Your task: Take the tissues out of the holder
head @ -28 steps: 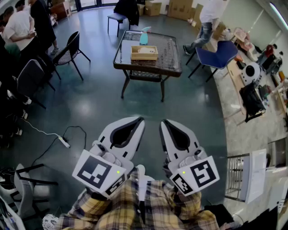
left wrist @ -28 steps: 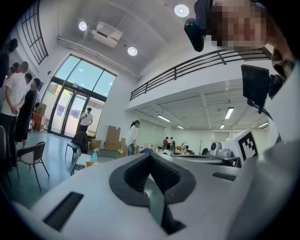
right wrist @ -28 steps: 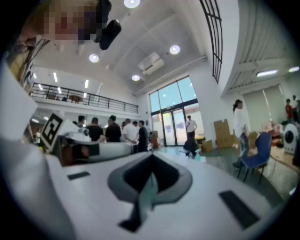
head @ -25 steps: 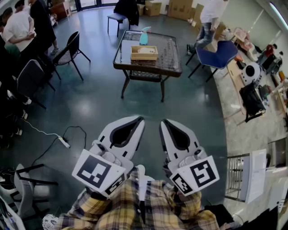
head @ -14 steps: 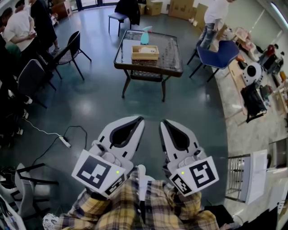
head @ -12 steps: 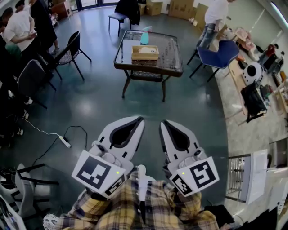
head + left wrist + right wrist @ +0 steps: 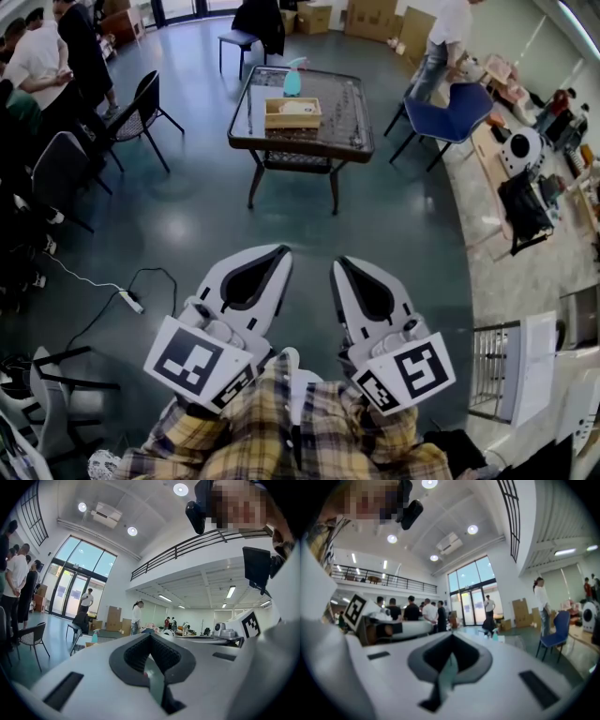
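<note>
1. A glossy dark teal floor [image 7: 197,216] spreads out under and ahead of both grippers.
2. A square glass-topped table with a dark metal frame [image 7: 349,139] stands well ahead of the jaw tips and far from both of them.
3. A blue-seated chair [image 7: 452,111] sits ahead and to the right of the right gripper, just beside the table.
4. My white left gripper [image 7: 283,251] points level with its jaws pressed together and nothing between them.
5. My white right gripper [image 7: 337,263] is just beside it, jaws likewise closed tight and empty.
6. The shallow wooden tissue holder [image 7: 292,120] rests on the tabletop, straight ahead and well apart from both grippers, with white tissues [image 7: 296,107] lying inside.
7. A teal spray bottle [image 7: 292,82] stands upright just beyond the holder.
8. A white power strip [image 7: 129,302] lies on the floor to the left of the left gripper.
</note>
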Tool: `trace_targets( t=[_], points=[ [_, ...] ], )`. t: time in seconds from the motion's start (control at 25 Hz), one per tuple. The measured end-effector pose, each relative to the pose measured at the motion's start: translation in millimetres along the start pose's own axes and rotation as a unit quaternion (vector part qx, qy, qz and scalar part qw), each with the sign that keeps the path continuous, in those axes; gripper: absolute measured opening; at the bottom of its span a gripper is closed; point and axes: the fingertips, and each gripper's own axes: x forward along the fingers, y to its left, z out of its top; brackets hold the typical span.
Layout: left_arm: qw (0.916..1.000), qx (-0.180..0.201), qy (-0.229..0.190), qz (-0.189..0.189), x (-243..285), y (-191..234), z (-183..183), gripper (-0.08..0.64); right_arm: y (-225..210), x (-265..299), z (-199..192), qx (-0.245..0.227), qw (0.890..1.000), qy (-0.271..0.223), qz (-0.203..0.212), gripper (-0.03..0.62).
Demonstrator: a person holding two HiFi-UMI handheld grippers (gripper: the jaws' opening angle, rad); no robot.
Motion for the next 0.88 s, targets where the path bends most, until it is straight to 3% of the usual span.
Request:
trace_targets(
  t=[0.44,0.88],
  points=[
    [0.9999,0.0,0.008,0.014,28,49,2,0.011,-29,38,-8,0.017,1.0,0.01,-0.013,0.009],
    [0.9998,0.016,0.012,0.005,86,172,27,0.011,-57,179,7,0.017,1.0,-0.003,-0.016,0.009]
  ],
)
